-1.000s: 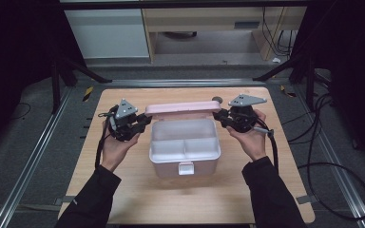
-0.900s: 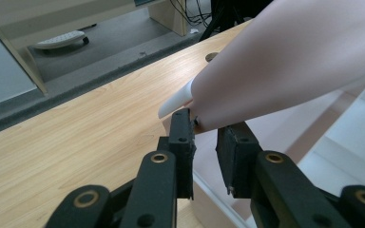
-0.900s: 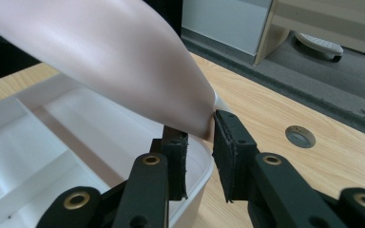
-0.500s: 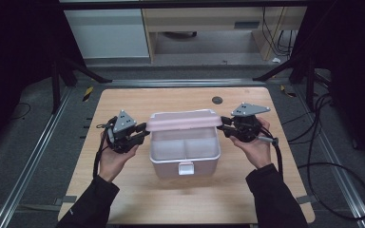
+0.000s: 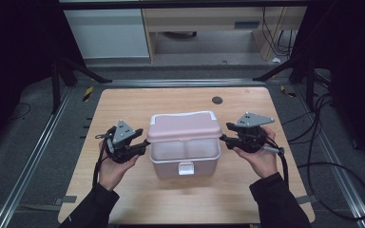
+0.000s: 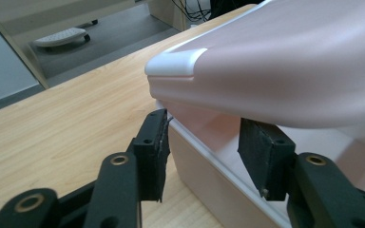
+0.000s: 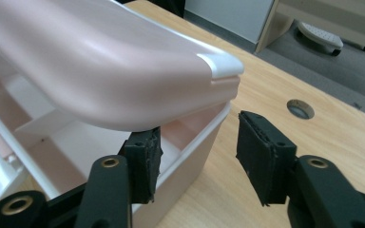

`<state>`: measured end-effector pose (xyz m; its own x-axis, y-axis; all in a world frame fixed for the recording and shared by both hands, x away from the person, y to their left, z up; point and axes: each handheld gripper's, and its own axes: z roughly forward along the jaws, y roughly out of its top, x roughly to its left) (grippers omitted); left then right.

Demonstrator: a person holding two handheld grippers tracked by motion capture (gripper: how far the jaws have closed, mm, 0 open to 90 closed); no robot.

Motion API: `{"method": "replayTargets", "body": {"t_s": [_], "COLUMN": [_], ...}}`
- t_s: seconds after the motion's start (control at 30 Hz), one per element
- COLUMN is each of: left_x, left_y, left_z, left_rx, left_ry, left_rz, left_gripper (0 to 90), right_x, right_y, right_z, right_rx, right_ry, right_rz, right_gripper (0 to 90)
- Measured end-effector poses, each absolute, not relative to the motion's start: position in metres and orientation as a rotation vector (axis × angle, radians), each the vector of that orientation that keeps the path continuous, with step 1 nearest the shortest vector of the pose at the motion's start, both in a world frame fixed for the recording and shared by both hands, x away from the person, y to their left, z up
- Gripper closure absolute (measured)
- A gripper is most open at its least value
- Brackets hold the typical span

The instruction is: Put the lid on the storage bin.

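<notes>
A pink lid (image 5: 183, 126) lies on top of a white translucent box (image 5: 185, 154) at mid-table, its front edge still raised off the rim. The box has a divider inside and a white latch (image 5: 186, 167) on its front. My left gripper (image 5: 145, 142) is at the lid's left end and my right gripper (image 5: 223, 137) at its right end. Both sets of jaws have just been opening. In the left gripper view my gripper (image 6: 202, 147) straddles the box wall (image 6: 209, 185) under the lid (image 6: 290, 71), pads clear. My right gripper (image 7: 199, 152) likewise straddles the box corner (image 7: 190, 142) below the lid (image 7: 100, 61).
The wooden table (image 5: 123, 104) has a round cable hole (image 5: 217, 100) behind the box. Metal rails run along both sides of the table, and cables (image 5: 323, 142) lie on the floor at the right. Cabinets stand beyond the far edge.
The lid came forward from behind the box and down onto it, carried by both grippers. Both grippers' jaws then opened off the lid's ends.
</notes>
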<state>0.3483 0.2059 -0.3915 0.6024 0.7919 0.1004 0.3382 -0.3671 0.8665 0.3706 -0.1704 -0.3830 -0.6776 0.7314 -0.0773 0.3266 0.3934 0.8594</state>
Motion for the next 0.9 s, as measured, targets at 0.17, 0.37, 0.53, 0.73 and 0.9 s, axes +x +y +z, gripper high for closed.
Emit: {"method": "replayTargets", "body": {"t_s": [0.17,0.37,0.53,0.73,0.9], "left_x": [0.344,0.335,0.327,0.328,0.337], "left_y": [0.204,0.209,0.218,0.235,0.254], "left_z": [-0.396,-0.401,-0.402,-0.403,-0.414], "left_rx": [1.970,1.967,1.959,1.928,1.918], "left_ry": [0.897,0.901,0.914,0.961,1.055], "left_rz": [0.658,0.624,0.626,0.632,0.640], "left_gripper": [51.0,49.9,49.2,48.5,47.5], "right_x": [0.365,0.356,0.350,0.344,0.349], "right_y": [-0.171,-0.173,-0.176,-0.192,-0.210], "right_z": [-0.388,-0.389,-0.392,-0.395,-0.397], "right_rx": [0.915,0.916,0.926,0.964,1.027], "right_ry": [2.236,2.251,2.266,2.249,2.202], "right_rz": [1.194,1.176,1.161,1.160,1.154], "right_gripper": [47.0,43.2,40.3,37.5,34.2]}}
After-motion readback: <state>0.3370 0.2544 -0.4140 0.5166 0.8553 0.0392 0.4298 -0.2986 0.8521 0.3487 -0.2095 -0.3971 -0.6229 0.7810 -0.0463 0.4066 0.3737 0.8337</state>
